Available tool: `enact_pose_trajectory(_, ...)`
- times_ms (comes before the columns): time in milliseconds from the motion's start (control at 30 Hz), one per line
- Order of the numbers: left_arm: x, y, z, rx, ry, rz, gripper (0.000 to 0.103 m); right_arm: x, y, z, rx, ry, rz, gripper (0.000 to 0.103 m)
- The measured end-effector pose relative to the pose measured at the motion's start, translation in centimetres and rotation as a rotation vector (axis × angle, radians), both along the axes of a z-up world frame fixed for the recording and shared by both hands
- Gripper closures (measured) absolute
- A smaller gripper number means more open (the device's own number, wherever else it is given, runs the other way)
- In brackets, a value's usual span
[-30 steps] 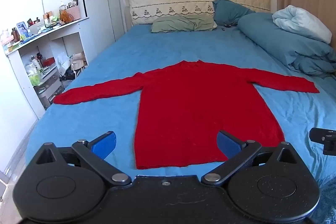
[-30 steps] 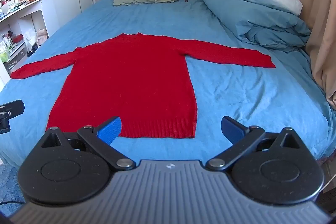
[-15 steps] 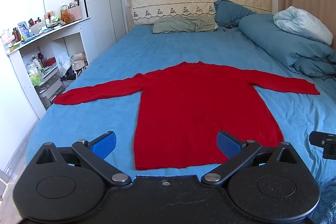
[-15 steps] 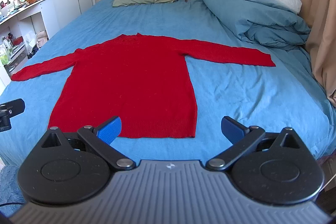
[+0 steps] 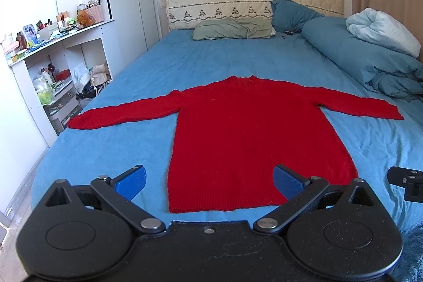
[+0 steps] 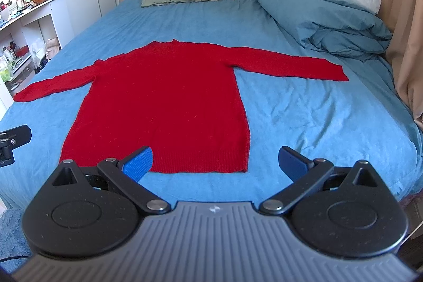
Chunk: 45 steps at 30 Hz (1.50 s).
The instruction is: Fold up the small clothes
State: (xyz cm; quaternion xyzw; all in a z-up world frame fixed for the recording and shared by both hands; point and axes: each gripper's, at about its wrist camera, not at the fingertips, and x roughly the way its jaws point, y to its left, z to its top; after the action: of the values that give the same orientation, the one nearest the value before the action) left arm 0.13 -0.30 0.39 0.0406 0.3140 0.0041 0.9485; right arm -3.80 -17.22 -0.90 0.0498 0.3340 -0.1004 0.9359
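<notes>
A red long-sleeved sweater (image 5: 248,131) lies flat on the blue bed sheet (image 5: 238,57), sleeves spread out to both sides, hem nearest me. It also shows in the right wrist view (image 6: 169,102). My left gripper (image 5: 208,180) is open and empty, held above the hem's left part. My right gripper (image 6: 215,160) is open and empty, above the hem's right corner. Neither touches the sweater.
A rolled blue duvet (image 5: 370,62) with a pale blanket lies along the bed's right side. Pillows (image 5: 232,29) rest by the headboard. White shelves (image 5: 53,65) full of small items stand left of the bed. Curtains (image 6: 396,17) hang at the right.
Both grippers have drifted slightly, so the sweater sits a touch differently in view. The jaws stay open and the sweater has not moved.
</notes>
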Motion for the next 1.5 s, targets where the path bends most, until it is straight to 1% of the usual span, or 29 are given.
enact_pose_trajectory(533,0.09,0.16,-0.17,-0.003,0.004,0.003,0.0,0.48,0.26,-0.38,-0.001,0.002,0.007,0.0)
enact_pose_trajectory(1500,-0.08,0.03,-0.01,-0.007,-0.003,0.004,0.0,0.43,0.68,-0.05,-0.004,-0.006,0.008,0.0)
